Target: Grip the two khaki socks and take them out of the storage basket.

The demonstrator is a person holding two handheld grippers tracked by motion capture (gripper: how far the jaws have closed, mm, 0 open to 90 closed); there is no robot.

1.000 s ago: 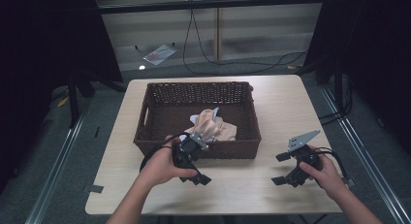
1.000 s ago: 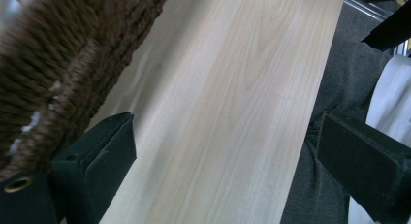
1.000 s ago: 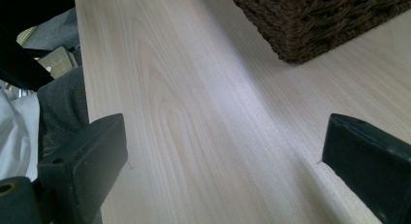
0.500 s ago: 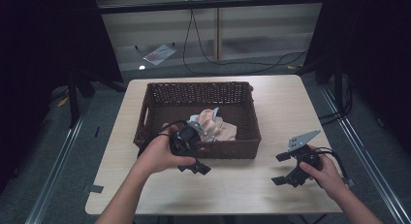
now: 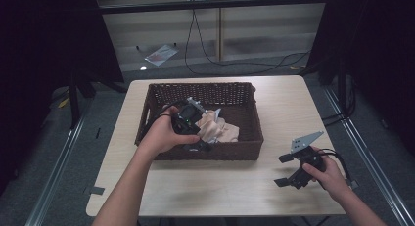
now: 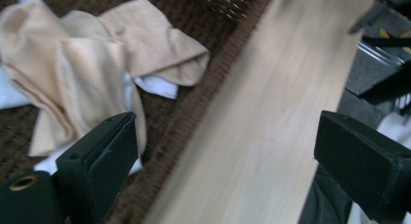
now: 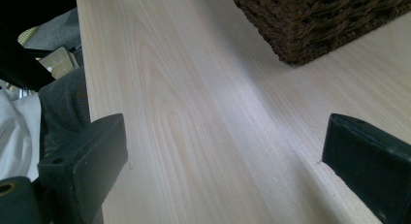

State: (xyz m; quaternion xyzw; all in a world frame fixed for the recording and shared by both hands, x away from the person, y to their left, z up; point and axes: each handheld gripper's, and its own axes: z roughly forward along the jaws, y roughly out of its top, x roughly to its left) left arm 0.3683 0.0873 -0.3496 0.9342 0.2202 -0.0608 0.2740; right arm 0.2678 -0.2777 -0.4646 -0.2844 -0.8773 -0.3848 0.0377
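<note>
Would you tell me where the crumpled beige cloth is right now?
In the high view, the crumpled beige cloth lies inside the dark brown wicker basket, near its front wall, just right of the left gripper.

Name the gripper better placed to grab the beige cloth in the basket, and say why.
Left. The left gripper hangs open over the wicker basket, beside the beige cloth. The right gripper sits open low over the bare table, outside the basket.

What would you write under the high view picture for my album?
Left gripper reaches into the wicker basket toward beige cloth.
</note>
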